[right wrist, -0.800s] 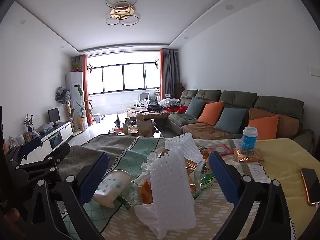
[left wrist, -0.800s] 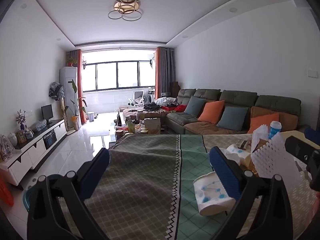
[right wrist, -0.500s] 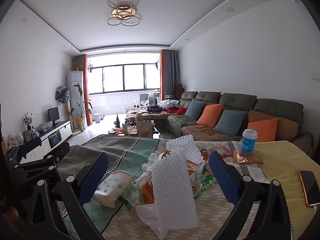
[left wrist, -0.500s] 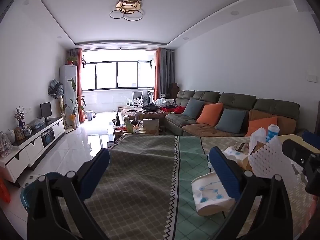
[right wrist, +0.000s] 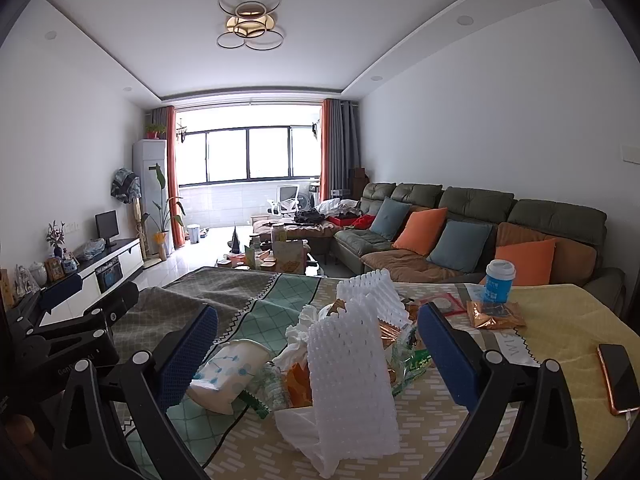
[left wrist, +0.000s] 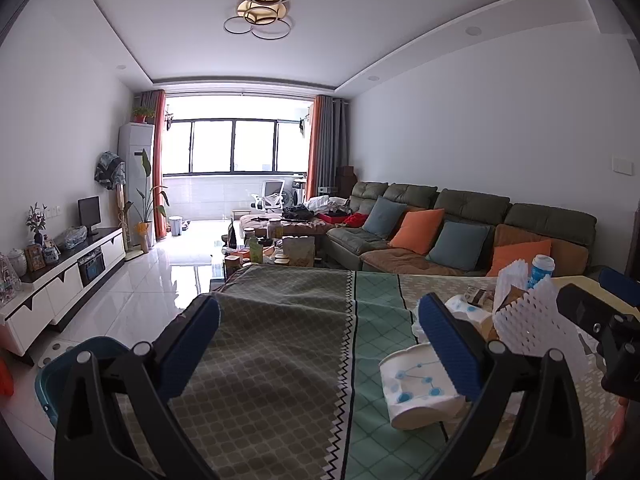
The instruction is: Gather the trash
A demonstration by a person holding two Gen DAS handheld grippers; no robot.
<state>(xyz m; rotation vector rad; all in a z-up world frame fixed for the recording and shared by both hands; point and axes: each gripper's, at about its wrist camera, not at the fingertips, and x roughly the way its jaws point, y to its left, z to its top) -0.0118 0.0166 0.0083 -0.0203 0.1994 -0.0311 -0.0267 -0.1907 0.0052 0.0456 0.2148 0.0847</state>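
Note:
A pile of trash lies on the cloth-covered table (right wrist: 460, 412): a white foam net sheet (right wrist: 352, 364), crumpled tissues (right wrist: 298, 334), wrappers (right wrist: 412, 364) and a tipped white paper cup with blue dots (right wrist: 224, 376). My right gripper (right wrist: 316, 356) is open and empty, with the pile between and beyond its fingers. My left gripper (left wrist: 318, 344) is open and empty over the grey-green cloth. The cup (left wrist: 420, 384) lies by its right finger (left wrist: 448, 344), and the foam sheet (left wrist: 532, 320) is to its right.
A blue-and-white lidded cup (right wrist: 498, 280), an orange snack packet (right wrist: 494, 314) and a phone (right wrist: 618, 380) are at the table's right. A blue bin (left wrist: 72, 364) stands on the floor at the left. A sofa (right wrist: 480, 232) is behind the table.
Both views have shifted slightly; the cup and pile sit a little lower in frame. Both grippers stay open and nothing on the table has moved.

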